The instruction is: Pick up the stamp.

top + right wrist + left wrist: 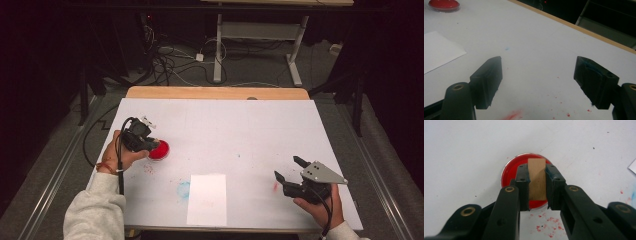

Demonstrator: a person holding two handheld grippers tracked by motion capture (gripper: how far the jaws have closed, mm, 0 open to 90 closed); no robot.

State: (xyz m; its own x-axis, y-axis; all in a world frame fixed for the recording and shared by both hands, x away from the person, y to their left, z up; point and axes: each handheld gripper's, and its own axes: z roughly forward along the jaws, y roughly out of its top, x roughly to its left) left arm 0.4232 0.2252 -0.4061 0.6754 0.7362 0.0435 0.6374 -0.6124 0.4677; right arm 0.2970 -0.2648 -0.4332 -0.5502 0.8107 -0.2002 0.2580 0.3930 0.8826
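Wooden block (pixel 537 180), small and flat, was clamped upright between the pads of the left gripper (pixel 537 187), right over a round red ink dish (pixel 510 173) sitting on the white table cover (pixel 240 130). From the left gripper view I couldn't really tell if the block's bottom end was touching the red stuff or hovering just above it, since the jaws cover the lower edge. In the high view the left hand (pixel 117 155) came in from the bottom left, grey sleeve (pixel 95 210) and all, with the left gripper (pixel 145 142) angled down toward the dish (pixel 160 150) and its cable looping back off the table edge. The right gripper (pixel 290 170) was well apart, over by the near right corner, held low and pointing toward the middle of the table, jaws spread wide with nothing between them. A white sheet of paper (pixel 207 199) lay near the front edge between the two hands, with a blue smudge (pixel 183 189) just beside it on its left. Red speckles (pixel 549 226) dotted the cover near the dish, and there was a red smear (pixel 511 115) close under the right gripper (pixel 537 82). The room beyond the table was too dark to make out much besides desk legs and cables.
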